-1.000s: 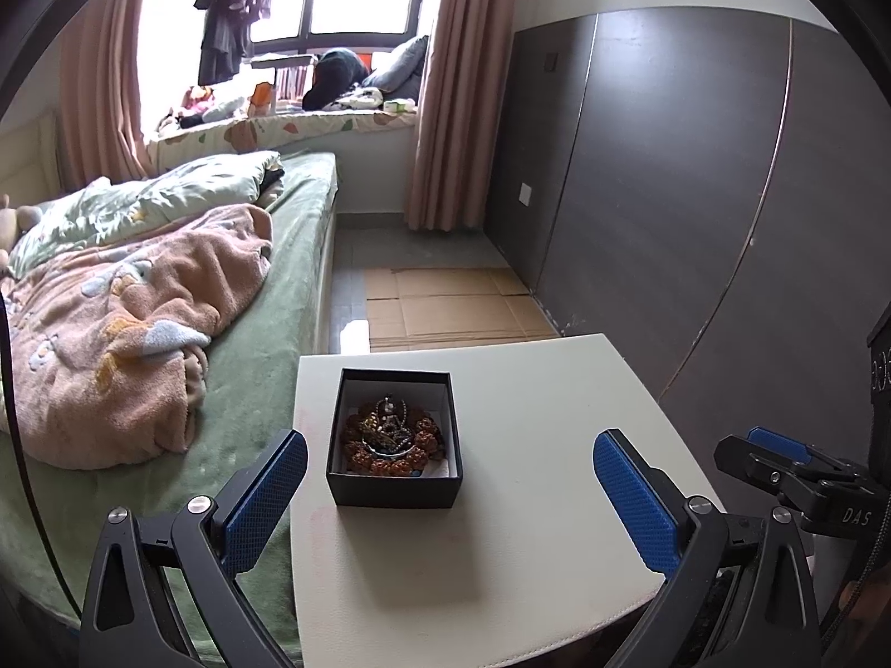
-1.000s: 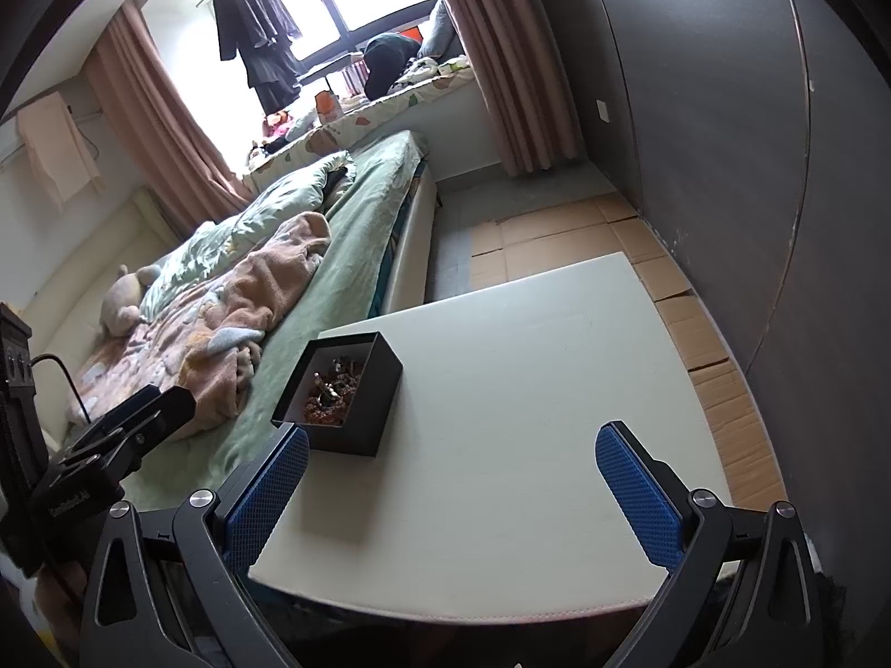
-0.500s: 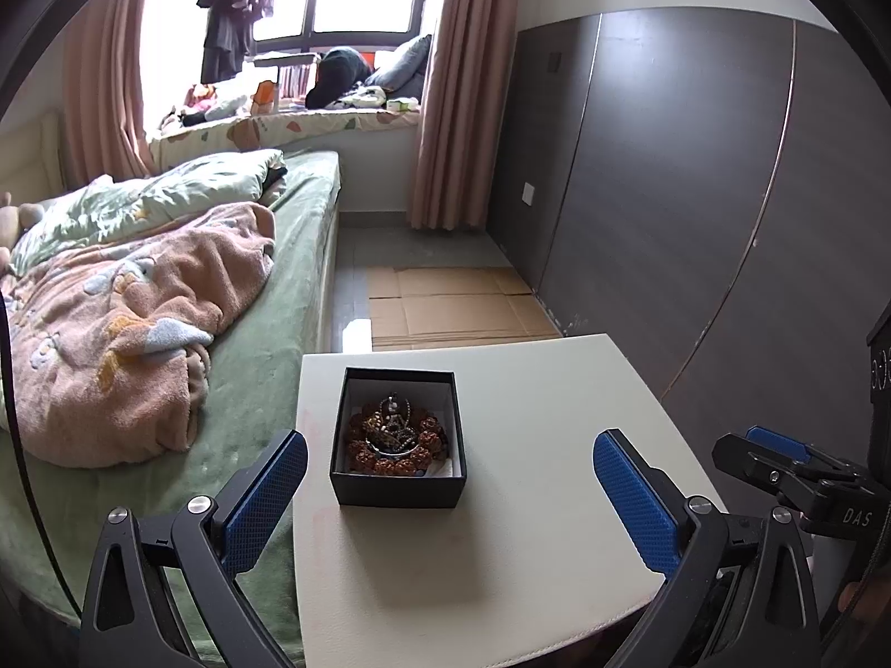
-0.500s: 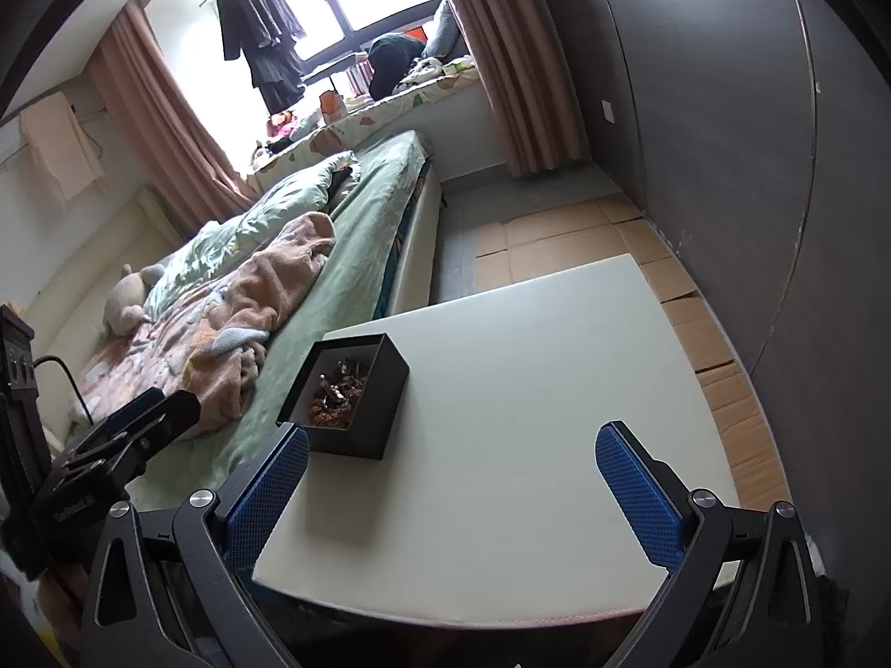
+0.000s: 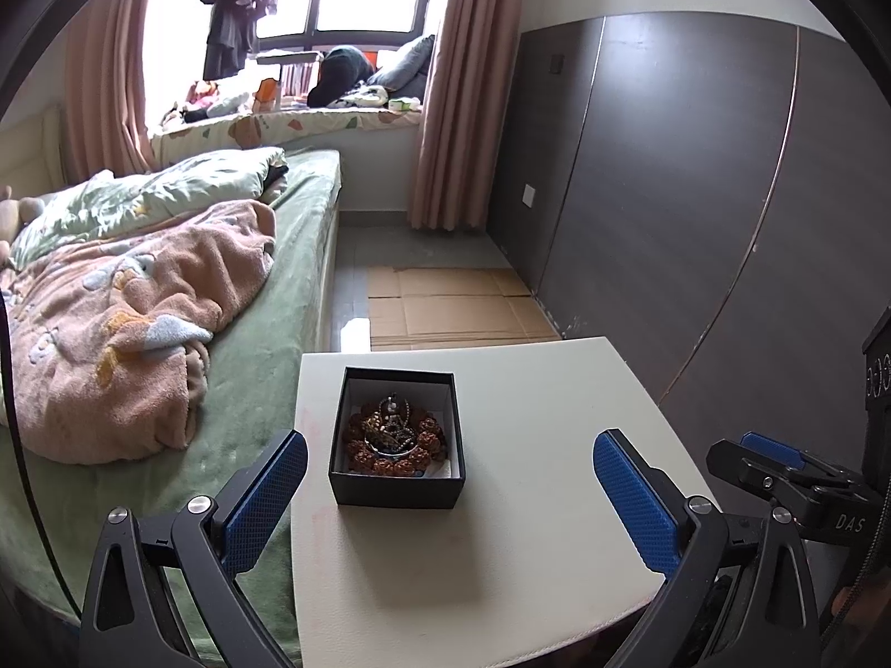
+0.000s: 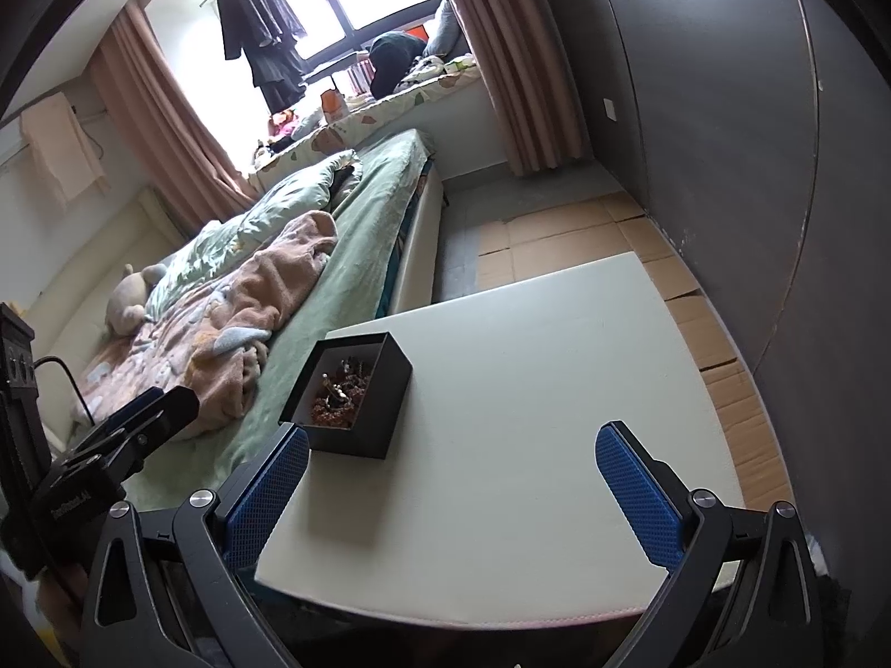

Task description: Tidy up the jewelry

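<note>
A small black box with a white lining sits on the white table, near its left edge. Inside lies a heap of jewelry: brown beads in a ring with a metal chain and a ring on top. The same box shows in the right wrist view, with the jewelry in it. My left gripper is open, hovering just short of the box, nothing between its blue pads. My right gripper is open too, over the table's near edge to the right of the box.
A bed with a green sheet and a pink blanket runs along the table's left side. Dark wall panels stand to the right. Flat cardboard covers the floor beyond the table.
Both views have shifted slightly, so the box sits a little further right and further up in each frame. Both grippers stay open and empty.
</note>
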`<state>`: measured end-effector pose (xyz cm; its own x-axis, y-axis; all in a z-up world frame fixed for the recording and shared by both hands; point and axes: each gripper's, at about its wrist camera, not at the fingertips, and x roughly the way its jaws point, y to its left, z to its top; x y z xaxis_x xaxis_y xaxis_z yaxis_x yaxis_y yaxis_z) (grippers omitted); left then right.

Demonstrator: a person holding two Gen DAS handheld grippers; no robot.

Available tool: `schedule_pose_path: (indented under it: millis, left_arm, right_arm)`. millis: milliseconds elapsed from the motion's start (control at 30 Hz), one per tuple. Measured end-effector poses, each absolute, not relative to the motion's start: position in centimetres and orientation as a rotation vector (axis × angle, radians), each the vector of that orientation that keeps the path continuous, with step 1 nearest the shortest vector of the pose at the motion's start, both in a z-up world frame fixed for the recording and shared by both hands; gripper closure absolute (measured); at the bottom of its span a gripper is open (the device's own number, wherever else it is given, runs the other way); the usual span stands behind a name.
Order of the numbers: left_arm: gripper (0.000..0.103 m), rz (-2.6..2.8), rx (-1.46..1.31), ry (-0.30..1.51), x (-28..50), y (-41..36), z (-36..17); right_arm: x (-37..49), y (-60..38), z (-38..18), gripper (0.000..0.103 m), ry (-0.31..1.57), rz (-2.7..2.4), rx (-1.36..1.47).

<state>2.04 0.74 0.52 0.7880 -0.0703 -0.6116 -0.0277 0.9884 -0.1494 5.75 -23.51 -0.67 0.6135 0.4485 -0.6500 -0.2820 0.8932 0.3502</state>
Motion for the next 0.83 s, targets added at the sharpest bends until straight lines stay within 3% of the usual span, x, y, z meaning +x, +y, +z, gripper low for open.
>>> schedule_pose_path:
  millis: [833]
  left_arm:
    - [0.001,-0.033,-0.139,0.664,2.1,-0.4,0.4]
  right_arm:
    - [5.9,-23.6,-0.7,0.0,0.817,0.423,0.213]
